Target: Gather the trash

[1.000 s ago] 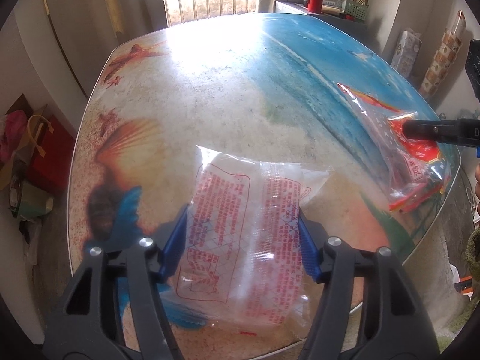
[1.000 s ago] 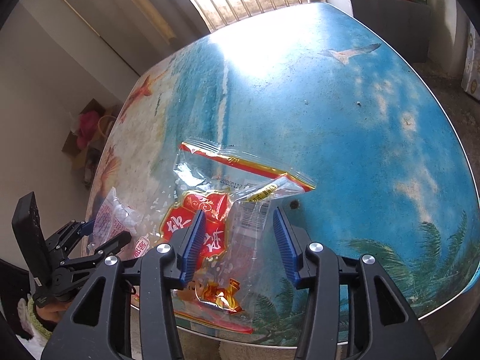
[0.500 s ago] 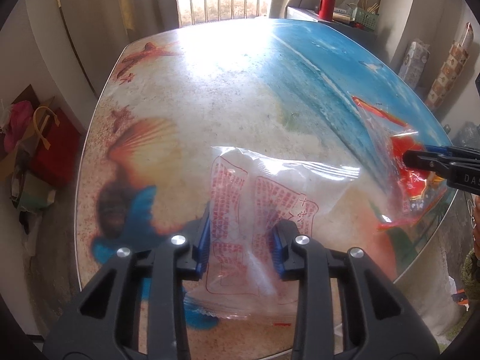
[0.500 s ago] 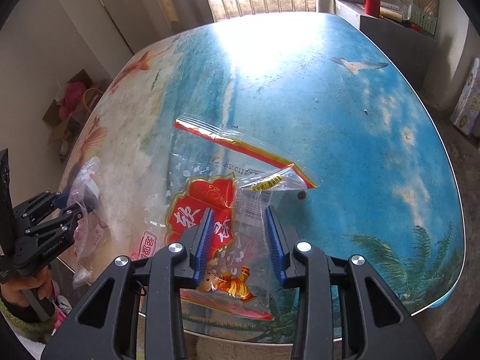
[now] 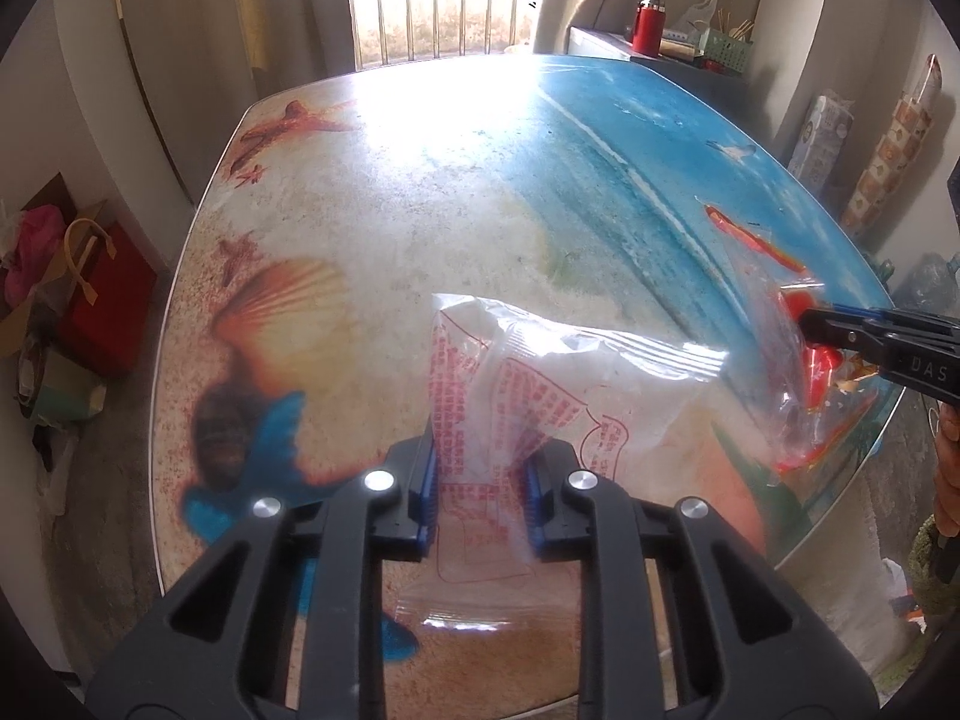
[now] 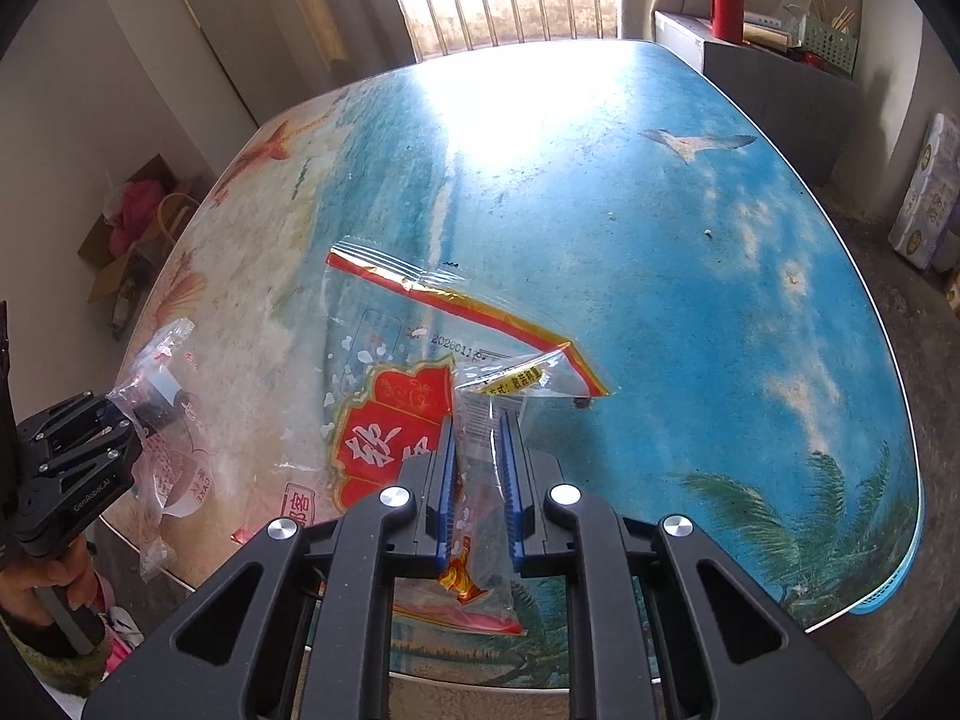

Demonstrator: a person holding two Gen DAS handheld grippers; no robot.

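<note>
My left gripper [image 5: 480, 480] is shut on a clear plastic wrapper with red print [image 5: 540, 384], held above the near edge of the beach-print table [image 5: 420, 192]. My right gripper [image 6: 477, 468] is shut on a clear bag with red and gold print [image 6: 408, 396], held over the table's near edge. The right gripper also shows at the right of the left wrist view [image 5: 804, 319] with its red bag [image 5: 804, 360]. The left gripper shows at the left of the right wrist view [image 6: 123, 414] with its wrapper [image 6: 168, 456].
A grey cabinet [image 6: 774, 84] with a red flask [image 6: 727, 6] and a green basket stands beyond the table's far right. Bags and a red box [image 5: 102, 300] lie on the floor at the left. Packages [image 6: 924, 192] stand at the right wall. A small dark crumb [image 6: 581, 402] lies on the table.
Both grippers closed on their wrappers and lifted them off the table, pulling back from it; the wrappers now crumple between the jaws.
</note>
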